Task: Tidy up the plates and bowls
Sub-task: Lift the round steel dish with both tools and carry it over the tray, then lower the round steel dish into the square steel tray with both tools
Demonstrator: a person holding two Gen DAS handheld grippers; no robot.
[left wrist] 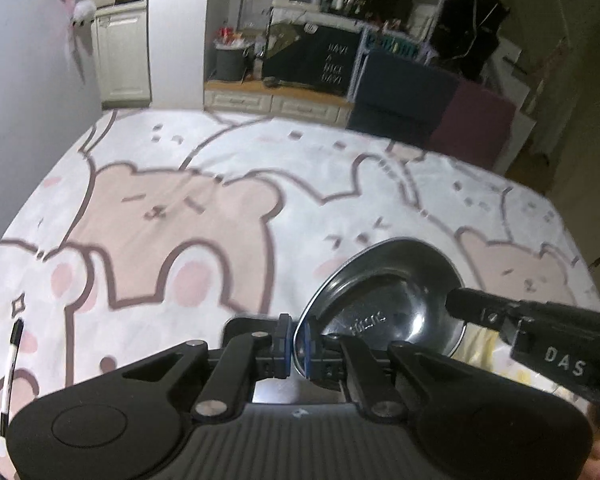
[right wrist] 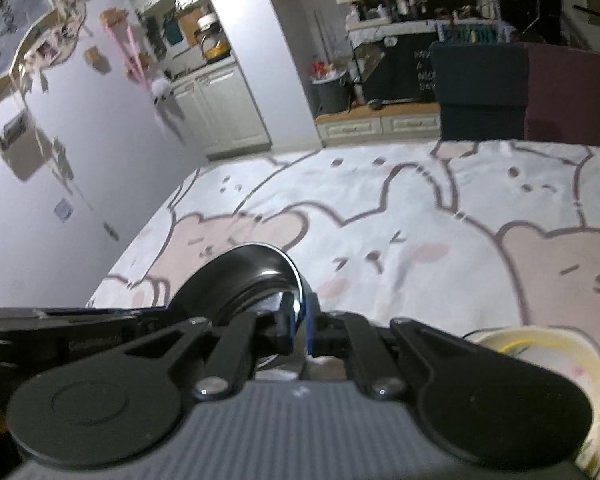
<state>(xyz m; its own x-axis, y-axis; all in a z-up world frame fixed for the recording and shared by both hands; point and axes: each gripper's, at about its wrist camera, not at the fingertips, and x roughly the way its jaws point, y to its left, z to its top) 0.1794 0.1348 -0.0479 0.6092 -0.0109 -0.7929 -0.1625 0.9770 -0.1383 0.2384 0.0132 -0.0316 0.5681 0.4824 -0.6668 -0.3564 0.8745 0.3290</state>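
Both pairs of jaws are closed tight on the rim of one metal bowl (left wrist: 384,296): the left gripper (left wrist: 296,340) pinches the near-left edge of the rim between its blue pads, and the right gripper (right wrist: 298,320) pinches the opposite edge, with only the thin rim between the fingers; in the left wrist view the right gripper (left wrist: 456,304) comes in from the right side and its black tip lies over the bowl's rim.

The largest thing in the scene is the table (left wrist: 308,168), covered by a white cloth with big pink bears and rabbits; it fills the middle of both views, and far behind it are a dark blue chair (left wrist: 404,96) and a maroon chair (left wrist: 476,120), side by side at the far edge.

The bowl is shiny steel, tilted, and held above the near part of the cloth between the two grippers; some embossed letters show on its inner bottom, too blurred to read.

At the near right, under the right gripper, is a cream bowl (right wrist: 560,352) with yellow inside; it is partly hidden.

A black and white pen (left wrist: 10,368) lies on the cloth at the near left edge, well apart from the steel bowl.
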